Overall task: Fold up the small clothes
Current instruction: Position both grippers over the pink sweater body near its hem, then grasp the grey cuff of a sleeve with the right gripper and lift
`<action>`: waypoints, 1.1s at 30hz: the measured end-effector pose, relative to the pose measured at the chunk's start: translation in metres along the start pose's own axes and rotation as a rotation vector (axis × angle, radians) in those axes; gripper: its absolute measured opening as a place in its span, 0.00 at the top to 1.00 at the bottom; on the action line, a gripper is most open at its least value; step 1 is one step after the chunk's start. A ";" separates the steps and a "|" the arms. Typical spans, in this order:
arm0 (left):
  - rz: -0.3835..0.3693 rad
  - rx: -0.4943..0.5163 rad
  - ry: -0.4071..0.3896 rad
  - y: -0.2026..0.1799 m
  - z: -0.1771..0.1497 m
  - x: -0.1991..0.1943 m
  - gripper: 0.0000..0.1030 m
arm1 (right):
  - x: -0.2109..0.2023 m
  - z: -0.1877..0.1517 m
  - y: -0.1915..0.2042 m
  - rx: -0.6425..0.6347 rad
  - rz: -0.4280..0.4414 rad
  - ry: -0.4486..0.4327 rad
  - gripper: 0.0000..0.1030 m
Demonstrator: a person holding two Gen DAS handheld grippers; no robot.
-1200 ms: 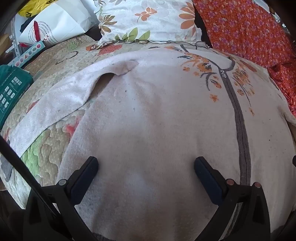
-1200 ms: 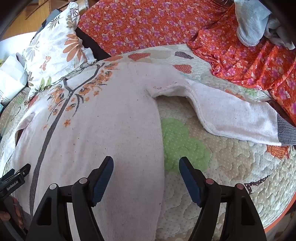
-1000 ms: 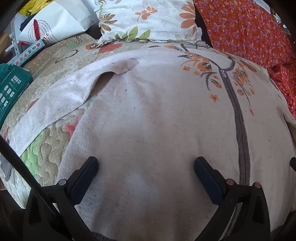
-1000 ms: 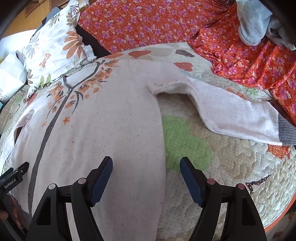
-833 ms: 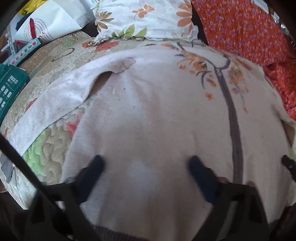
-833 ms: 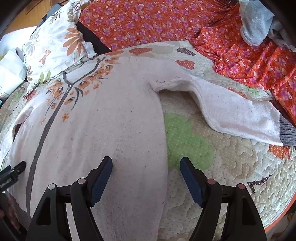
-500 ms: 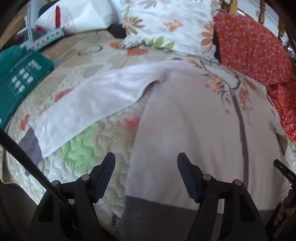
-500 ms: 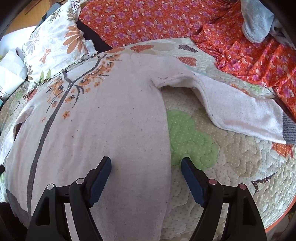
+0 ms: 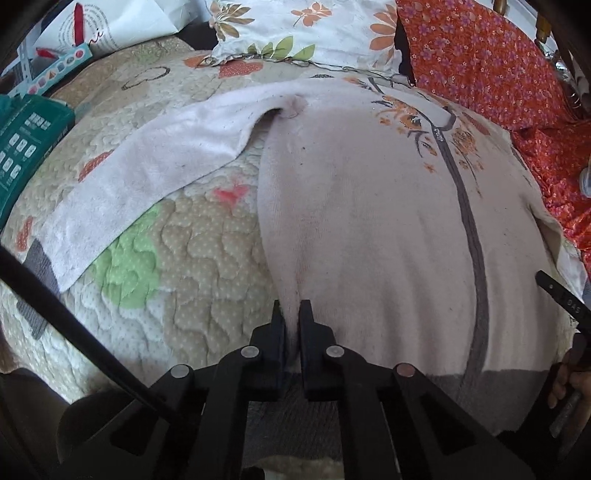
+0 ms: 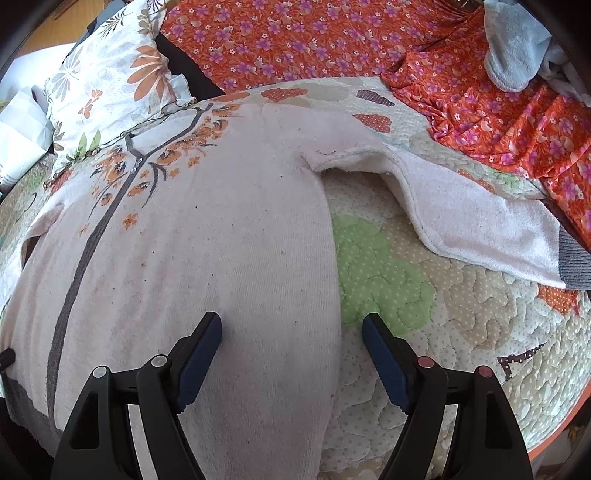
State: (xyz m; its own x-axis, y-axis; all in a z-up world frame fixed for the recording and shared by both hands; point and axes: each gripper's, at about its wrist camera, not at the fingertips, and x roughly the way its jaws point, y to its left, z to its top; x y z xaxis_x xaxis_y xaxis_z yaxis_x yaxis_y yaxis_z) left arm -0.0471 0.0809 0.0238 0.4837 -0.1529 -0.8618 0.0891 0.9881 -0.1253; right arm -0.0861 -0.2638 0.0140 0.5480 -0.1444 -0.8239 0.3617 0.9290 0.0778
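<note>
A pale pink sweater [image 9: 369, 206] with a grey tree and orange flowers lies face up on a quilted bedspread [image 9: 207, 258], sleeves spread out. My left gripper [image 9: 291, 314] is shut on the sweater's left side edge near the grey hem. Its left sleeve [image 9: 147, 170] stretches toward the near left. In the right wrist view the sweater [image 10: 207, 229] fills the middle and its right sleeve [image 10: 472, 221] reaches right to a grey cuff. My right gripper [image 10: 291, 328] is open, straddling the sweater's right side edge just above it.
A floral pillow [image 9: 303, 33] and orange flowered cloth [image 9: 498, 66] lie behind the sweater. A green box [image 9: 22, 147] and a white bag [image 9: 110, 26] sit at the far left. A grey-blue cloth [image 10: 517, 40] lies at the far right. The bed edge [image 10: 554, 417] is near right.
My left gripper moved left to the sweater's side edge and closed on it. My right gripper stayed open and barely shifted.
</note>
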 end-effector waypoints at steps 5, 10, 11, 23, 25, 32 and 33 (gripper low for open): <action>-0.085 -0.058 0.036 0.016 -0.021 -0.022 0.94 | -0.007 -0.002 0.003 -0.017 0.001 -0.003 0.19; -0.125 -0.101 -0.003 0.022 -0.025 -0.042 0.91 | -0.019 0.004 0.003 -0.018 0.093 0.002 0.20; -0.131 -0.099 -0.027 0.022 -0.024 -0.050 0.90 | -0.027 0.008 -0.007 0.023 0.132 -0.011 0.20; -0.153 -0.037 -0.159 0.006 -0.013 -0.095 0.47 | -0.044 -0.020 -0.254 0.794 0.171 -0.018 0.21; -0.151 -0.023 -0.153 -0.002 -0.012 -0.093 0.47 | -0.045 -0.019 -0.273 0.861 0.206 -0.048 0.21; -0.142 0.011 -0.135 -0.025 -0.012 -0.086 0.46 | -0.039 0.020 -0.291 0.828 0.060 -0.091 0.21; -0.139 0.014 -0.133 -0.027 -0.012 -0.085 0.46 | -0.036 0.018 -0.295 0.837 0.054 -0.101 0.21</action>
State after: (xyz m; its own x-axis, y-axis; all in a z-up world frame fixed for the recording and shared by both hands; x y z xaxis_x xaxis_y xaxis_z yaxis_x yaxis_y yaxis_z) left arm -0.1015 0.0675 0.0949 0.5765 -0.2899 -0.7640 0.1751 0.9571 -0.2310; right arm -0.1993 -0.5392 0.0302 0.6309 -0.1735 -0.7562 0.7508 0.3822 0.5387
